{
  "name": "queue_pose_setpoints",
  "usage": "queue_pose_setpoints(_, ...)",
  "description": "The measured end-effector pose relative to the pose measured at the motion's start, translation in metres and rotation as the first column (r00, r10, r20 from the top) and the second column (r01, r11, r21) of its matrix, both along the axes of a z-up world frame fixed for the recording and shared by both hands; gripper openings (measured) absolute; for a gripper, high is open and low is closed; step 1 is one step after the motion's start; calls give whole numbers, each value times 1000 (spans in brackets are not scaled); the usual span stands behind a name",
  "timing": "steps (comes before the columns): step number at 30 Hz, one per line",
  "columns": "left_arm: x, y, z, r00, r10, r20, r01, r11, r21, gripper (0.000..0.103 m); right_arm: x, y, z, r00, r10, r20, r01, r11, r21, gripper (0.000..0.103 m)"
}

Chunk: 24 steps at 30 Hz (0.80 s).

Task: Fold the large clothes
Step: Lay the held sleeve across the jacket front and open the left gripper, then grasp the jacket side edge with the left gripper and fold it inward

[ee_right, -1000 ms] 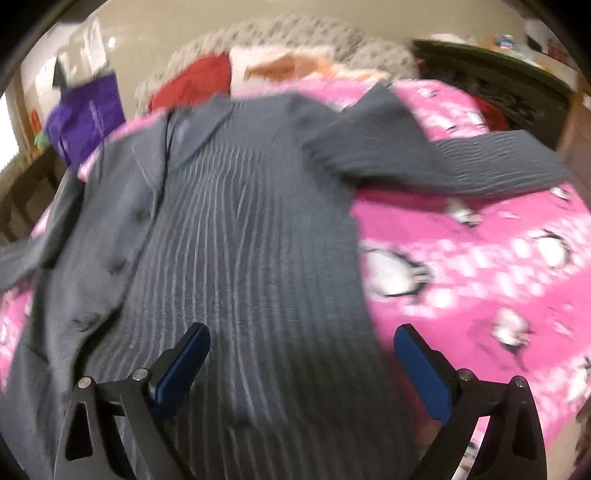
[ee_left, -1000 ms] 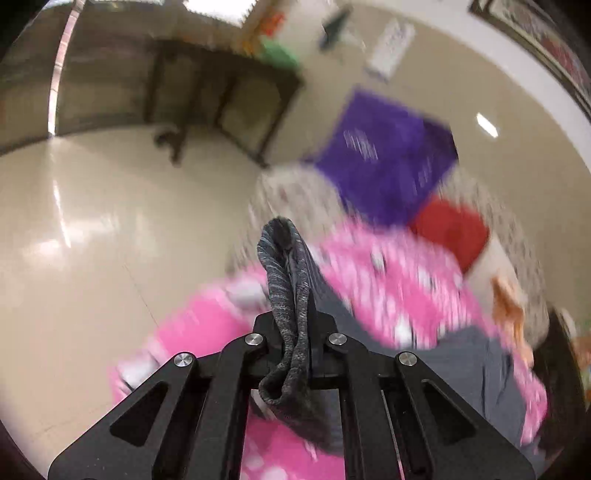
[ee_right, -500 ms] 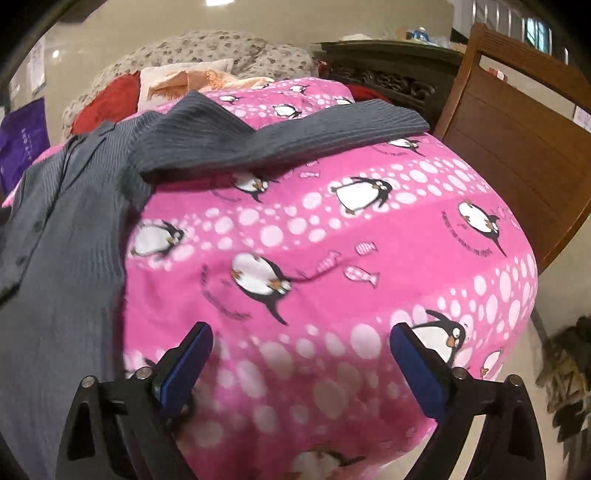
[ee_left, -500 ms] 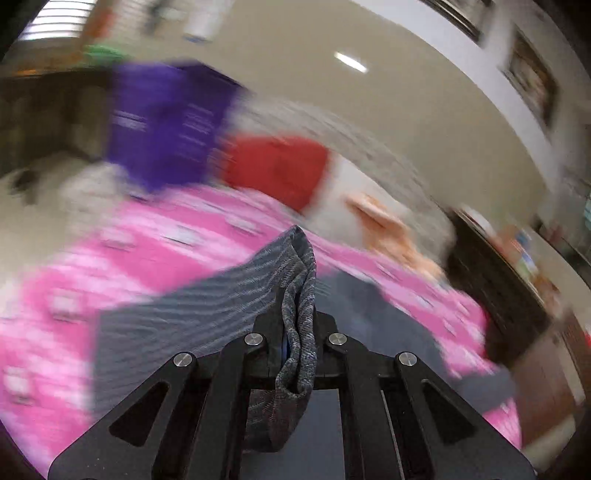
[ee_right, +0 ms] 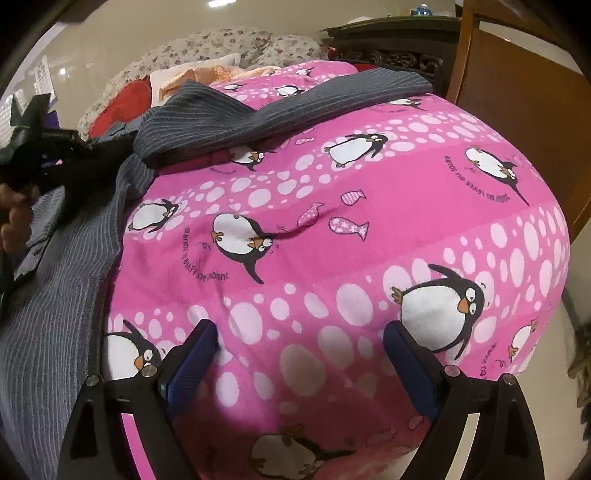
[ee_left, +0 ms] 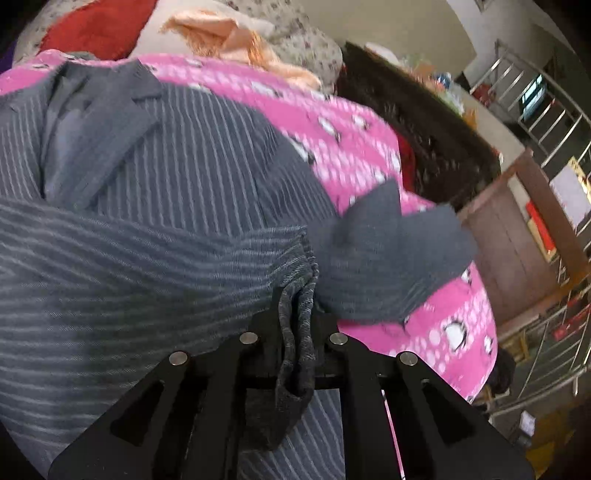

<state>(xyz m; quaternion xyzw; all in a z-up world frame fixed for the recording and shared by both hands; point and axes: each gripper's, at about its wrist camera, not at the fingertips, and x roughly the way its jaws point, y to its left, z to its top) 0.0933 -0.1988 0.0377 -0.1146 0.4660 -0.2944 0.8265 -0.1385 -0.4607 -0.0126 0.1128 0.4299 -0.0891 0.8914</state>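
- On the bed, over a pink fleece blanket printed with penguins and white dots [ee_right: 369, 229], lies a grey pinstriped jacket with a notched lapel [ee_left: 177, 155], spread flat with its collar toward the pillows.
- In the left wrist view the left tool [ee_left: 295, 314] is clenched on a bunched grey sleeve end [ee_left: 295, 354]; the cloth is pinched between its black fingers and hangs down behind them.
- From that grip the held sleeve stretches across the jacket's chest, lying over the front of the garment.
- The other grey sleeve [ee_right: 295, 107] lies stretched out over the pink blanket toward the far corner of the bed, its cuff near the dark carved wooden furniture [ee_right: 391, 48].
- In the right wrist view the right tool [ee_right: 299, 354] hovers above bare pink blanket, just beside the jacket's edge; its blue-padded jaws stand wide and are closing, with only the blanket seen between them, no cloth gripped.
- At the left border of the right wrist view the left tool and the person's hand [ee_right: 14, 218] holding it show over the jacket, blurred.
- Behind the blanket sit a red cushion [ee_left: 99, 26], a peach fringed cloth [ee_left: 236, 37] and a floral quilted headrest [ee_right: 221, 44].
- A brown wooden chair [ee_right: 517, 103] stands just beside the bed's corner.
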Motion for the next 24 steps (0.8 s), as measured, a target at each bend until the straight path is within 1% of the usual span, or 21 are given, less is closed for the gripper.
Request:
queue_pose_setpoints(1,-1,0,-1,1000,0,-15,0,1000,8,16,0,0,0,1000,0,-2,0,1000,3,90)
queue_pose_setpoints(2,-3,-1,-2,1000,0,-31,0,1000,8,23,1,0,0,1000,0,-4,0,1000,4,90)
queue_pose_setpoints(4,-7,3,0,999,16,-39,-16,1000,-8,50,4,0,-1,1000,-1,-9,1,1000,5,90)
queue_pose_setpoints(6,-16,16,6,999,28,-42,-30,999,-45,61,4,0,0,1000,-4,-15,4,1000,5,90)
queue_pose_setpoints(8,-24,35,17,999,29,-42,-33,995,-97,61,5,1,2,1000,-4,-27,4,1000,-4,90)
queue_pose_setpoints(9,-29,46,24,999,33,-24,-36,993,-112,61,9,2,2,1000,-2,-30,2,1000,-9,90)
queue_pose_setpoints(10,-33,62,33,999,50,18,-47,993,-110,61,9,3,6,1000,-3,-28,2,1000,-27,89)
queue_pose_setpoints(11,-34,80,40,995,76,61,-70,994,-89,61,10,3,8,1000,-5,-26,4,999,-40,89)
queue_pose_setpoints(12,-33,100,45,987,121,106,-116,992,-48,61,10,3,12,1000,-8,-21,7,999,-53,84)
queue_pose_setpoints(13,-30,123,48,972,188,144,-190,982,0,61,8,2,17,1000,-8,-11,8,998,-60,79)
queue_pose_setpoints(14,-26,144,49,954,251,164,-259,965,32,59,8,1,22,1000,-8,3,9,998,-64,78)
queue_pose_setpoints(15,-21,173,48,922,342,181,-360,930,75,48,7,1,26,1000,-9,18,10,998,-68,76)
queue_pose_setpoints(16,-16,192,46,894,408,187,-431,896,109,34,7,2,35,999,-4,52,8,997,-74,69)
queue_pose_setpoints(17,-8,219,41,850,495,182,-522,839,154,30,9,4,43,996,14,88,-7,997,-78,67)
queue_pose_setpoints(18,-2,234,35,823,542,170,-566,804,180,30,11,8,49,993,38,110,-29,996,-82,64)
queue_pose_setpoints(19,8,250,22,802,581,139,-597,769,231,30,16,15,58,987,75,139,-62,994,-93,64)
queue_pose_setpoints(20,15,256,10,802,589,100,-591,757,278,30,23,23,67,979,116,165,-100,990,-98,64)
queue_pose_setpoints(21,23,260,-6,811,583,44,-562,757,334,31,29,31,75,973,147,180,-132,987,-95,64)
queue_pose_setpoints(22,25,261,-10,819,573,36,-552,768,325,31,37,40,83,966,173,190,-158,983,-91,64)
queue_pose_setpoints(24,22,259,-6,828,557,62,-547,780,304,31,50,54,95,957,205,205,-192,978,-84,64)
